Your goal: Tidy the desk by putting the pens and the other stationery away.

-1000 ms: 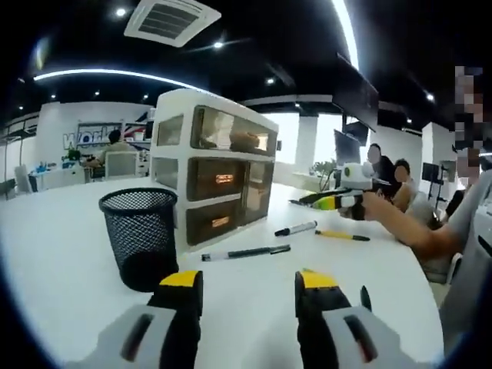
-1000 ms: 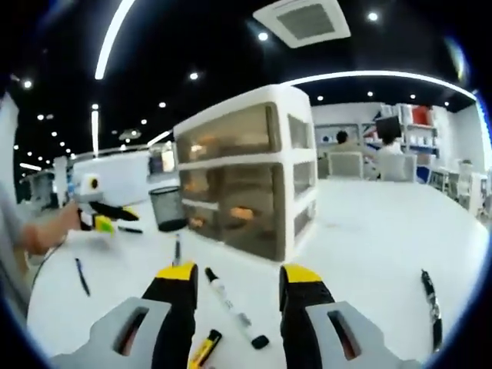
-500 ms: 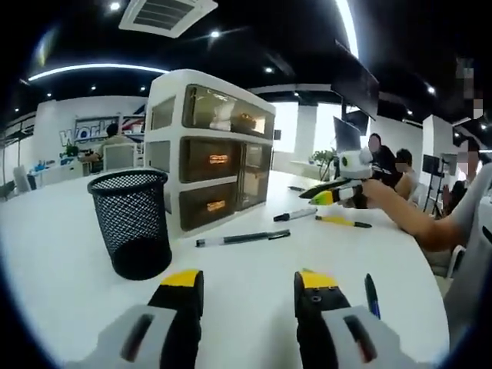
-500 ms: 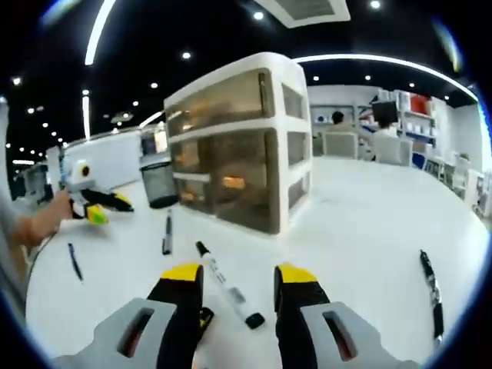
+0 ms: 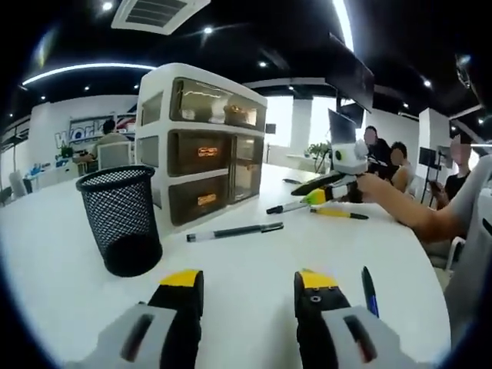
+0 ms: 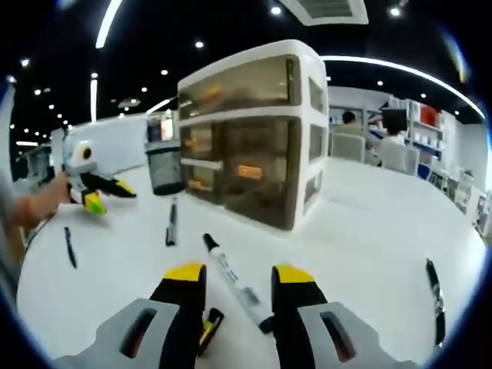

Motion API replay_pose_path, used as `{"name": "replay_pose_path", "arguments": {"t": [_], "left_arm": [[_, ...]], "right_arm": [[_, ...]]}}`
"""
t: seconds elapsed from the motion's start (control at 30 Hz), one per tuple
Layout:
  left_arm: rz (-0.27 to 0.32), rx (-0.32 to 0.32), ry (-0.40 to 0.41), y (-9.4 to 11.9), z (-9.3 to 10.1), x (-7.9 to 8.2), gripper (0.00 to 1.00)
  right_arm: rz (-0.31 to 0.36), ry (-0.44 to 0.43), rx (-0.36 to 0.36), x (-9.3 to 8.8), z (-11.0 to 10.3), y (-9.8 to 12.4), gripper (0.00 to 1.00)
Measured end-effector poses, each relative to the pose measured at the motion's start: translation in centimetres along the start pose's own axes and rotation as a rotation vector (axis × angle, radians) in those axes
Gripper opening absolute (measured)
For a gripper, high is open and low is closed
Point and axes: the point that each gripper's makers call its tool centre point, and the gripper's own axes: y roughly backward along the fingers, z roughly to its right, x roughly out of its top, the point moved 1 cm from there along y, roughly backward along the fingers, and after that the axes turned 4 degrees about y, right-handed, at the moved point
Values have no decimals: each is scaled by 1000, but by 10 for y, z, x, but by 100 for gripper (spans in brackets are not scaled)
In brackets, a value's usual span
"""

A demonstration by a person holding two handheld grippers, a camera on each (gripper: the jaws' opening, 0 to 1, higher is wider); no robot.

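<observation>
My left gripper (image 5: 247, 284) is open just above the white desk, nothing between its jaws. Ahead of it lie a black pen (image 5: 234, 231), a white marker (image 5: 288, 207) and a yellow pen (image 5: 338, 214); a blue pen (image 5: 369, 290) lies to its right. The black mesh pen cup (image 5: 119, 219) stands front left, beside the white drawer unit (image 5: 196, 154). My right gripper (image 6: 238, 278) is open, with the white marker (image 6: 234, 280) lying on the desk between its jaws. A yellow pen (image 6: 209, 327) lies by its left jaw.
A black pen (image 6: 171, 223), a blue pen (image 6: 69, 246) and a dark pen (image 6: 434, 300) are spread over the desk (image 6: 369, 246). The mesh cup (image 6: 165, 165) stands left of the drawer unit (image 6: 254, 146). People sit at the desk's far right edge (image 5: 384, 165).
Both cameras have dropped lower and moved forward. The right gripper's jaws have come up around the white marker. The blue pen has come into the left gripper view.
</observation>
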Motion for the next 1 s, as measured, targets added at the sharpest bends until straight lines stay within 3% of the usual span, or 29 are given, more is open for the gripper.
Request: {"name": "replay_pose_path", "arguments": {"t": [0.17,0.3,0.47,0.6,0.7,0.77,0.83,1.0], "left_arm": [[-7,-4,-10,-1,3,-1,47],[-22,-28,-19,-6,10,-5,48],[-36,-32,-69,-12,16,-6,47],[-55,-65,-68,-22,22,-4,47],[-59,-72,-70,-26,27,-1,47],[-52,-78,-80,-27,31,0,47],[-41,-73,-77,-27,31,1,47],[-30,-37,-61,-19,22,-6,46]], "right_arm": [[9,0,2,2,-1,2,31],[34,-4,-36,9,7,7,31],[190,-98,-136,33,31,22,31],[259,-223,-117,38,40,30,30],[221,-211,-52,34,33,29,29],[92,-183,2,16,21,25,27],[7,-142,11,3,16,24,26],[-10,-112,0,0,26,35,21]]}}
